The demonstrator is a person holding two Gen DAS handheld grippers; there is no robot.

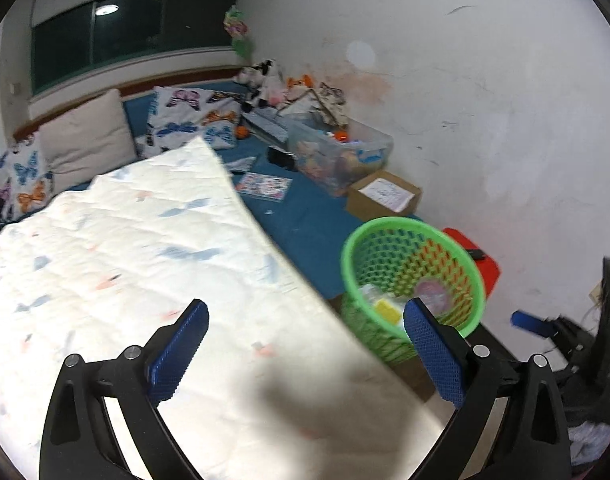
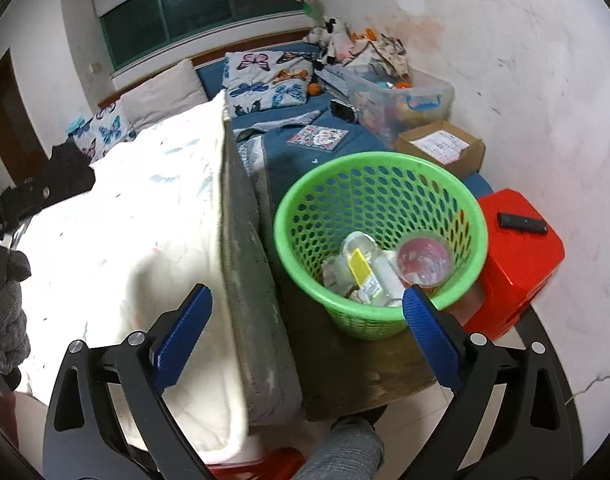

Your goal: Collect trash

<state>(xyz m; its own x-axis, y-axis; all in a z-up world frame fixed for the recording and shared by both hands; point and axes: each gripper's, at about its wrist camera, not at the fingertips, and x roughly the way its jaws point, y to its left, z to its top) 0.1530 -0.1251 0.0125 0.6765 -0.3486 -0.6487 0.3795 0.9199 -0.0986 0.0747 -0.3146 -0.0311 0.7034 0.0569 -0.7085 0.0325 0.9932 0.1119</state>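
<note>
Green perforated basket (image 2: 381,236) stands on a dark board at the foot end of the bed, just beside the folded white quilt (image 2: 145,240). Inside it: a clear plastic cup with pinkish residue (image 2: 423,260), a yellow-labelled wrapper (image 2: 361,270), and crumpled clear and white plastic (image 2: 337,272) at the bottom. In the left wrist view the same basket (image 1: 413,276) shows the yellow piece and the pinkish cup through blur.

Right tool (image 2: 305,340): blue-padded fingers spread wide, nothing between them; the right finger's tip overlaps the basket's near rim in the picture, contact not discernible. Left tool (image 1: 305,348): also wide open, empty, poised over the quilt (image 1: 145,260), with the basket off to its right.

Red plastic stool (image 2: 517,256) just beside the basket on the wall side, a black remote-like object (image 2: 523,223) lying on top. Beyond the basket, a brown cardboard box (image 2: 441,146) with a printed paper on it, then a clear storage tub (image 2: 401,98) of mixed items, a sticker sheet (image 2: 317,137) on the blue bedsheet (image 2: 293,160). Butterfly-print pillows (image 2: 265,80) and a plain pillow (image 2: 161,92) at the headboard, soft toys (image 2: 337,36) in the corner. Dark window (image 2: 201,12) above.
</note>
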